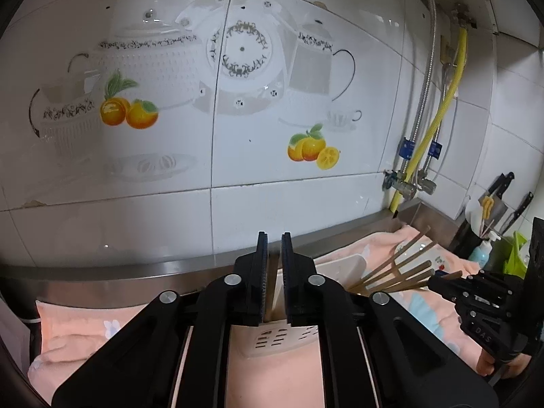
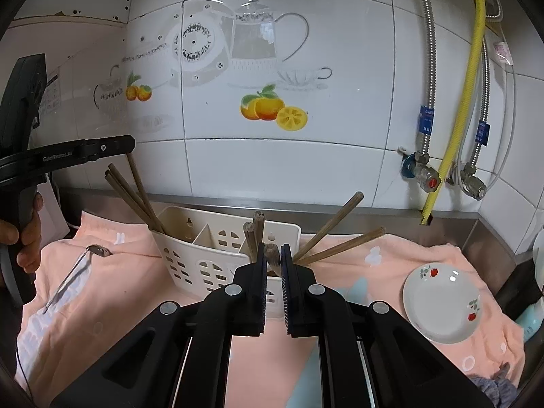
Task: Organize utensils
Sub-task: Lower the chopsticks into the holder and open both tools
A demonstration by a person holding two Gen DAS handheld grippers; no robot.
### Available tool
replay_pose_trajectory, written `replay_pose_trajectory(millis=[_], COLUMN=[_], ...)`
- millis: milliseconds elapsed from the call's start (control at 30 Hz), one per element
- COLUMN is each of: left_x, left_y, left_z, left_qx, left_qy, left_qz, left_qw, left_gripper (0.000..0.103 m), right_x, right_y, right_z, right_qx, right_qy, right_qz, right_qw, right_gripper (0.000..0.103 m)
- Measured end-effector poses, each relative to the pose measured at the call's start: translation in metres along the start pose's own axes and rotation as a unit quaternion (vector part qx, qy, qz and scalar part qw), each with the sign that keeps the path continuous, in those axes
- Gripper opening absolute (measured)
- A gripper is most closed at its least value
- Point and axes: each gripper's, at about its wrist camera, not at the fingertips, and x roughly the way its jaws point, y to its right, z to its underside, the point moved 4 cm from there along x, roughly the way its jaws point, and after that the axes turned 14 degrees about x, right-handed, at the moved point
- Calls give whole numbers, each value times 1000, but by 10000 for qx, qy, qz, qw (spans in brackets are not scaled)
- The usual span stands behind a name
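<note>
A white slotted utensil caddy (image 2: pixel 204 248) stands on a pink towel (image 2: pixel 112 292) against the steel backsplash. Several brown chopsticks (image 2: pixel 132 193) lean out of its left compartment; more stick out on the right (image 2: pixel 333 221). My right gripper (image 2: pixel 273 255) is shut on a chopstick (image 2: pixel 271 253) over the caddy's right compartment. My left gripper (image 1: pixel 274 248) is shut on the caddy's wall (image 1: pixel 276 292), whose slotted side (image 1: pixel 275 338) shows below the jaws. A metal spoon (image 2: pixel 73 272) lies on the towel to the left of the caddy.
A small white floral dish (image 2: pixel 442 301) sits on the towel at right. Water valves and a yellow hose (image 2: pixel 459 108) run down the tiled wall. Knives and a soap bottle (image 1: pixel 481 250) stand at the far right. The right gripper's body (image 1: pixel 482 302) shows beside the chopsticks.
</note>
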Motion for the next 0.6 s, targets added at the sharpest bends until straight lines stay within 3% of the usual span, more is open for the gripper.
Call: replay_pose_trajectory(millis=[100, 167, 233, 600], left_x=[-2, -4, -7, -36], left_y=[1, 1, 2, 7], left_z=[2, 2, 3, 12], left_qx=[-8, -6, 5, 81], left_qy=[16, 37, 37, 88], left_qz=[-37, -17, -49, -228], left_qw=[10000, 10000, 10000, 9997], left_gripper=[30, 32, 40, 65], right_x=[1, 0, -1, -24], right_y=[-1, -1, -2, -10], right_z=[0, 1, 1, 6], right_qx=[-5, -21, -33, -116], right_qy=[1, 15, 45, 171], right_qz=[-12, -7, -1, -51], right_qw=[10000, 10000, 10000, 9998], right_gripper=[10, 18, 28, 49])
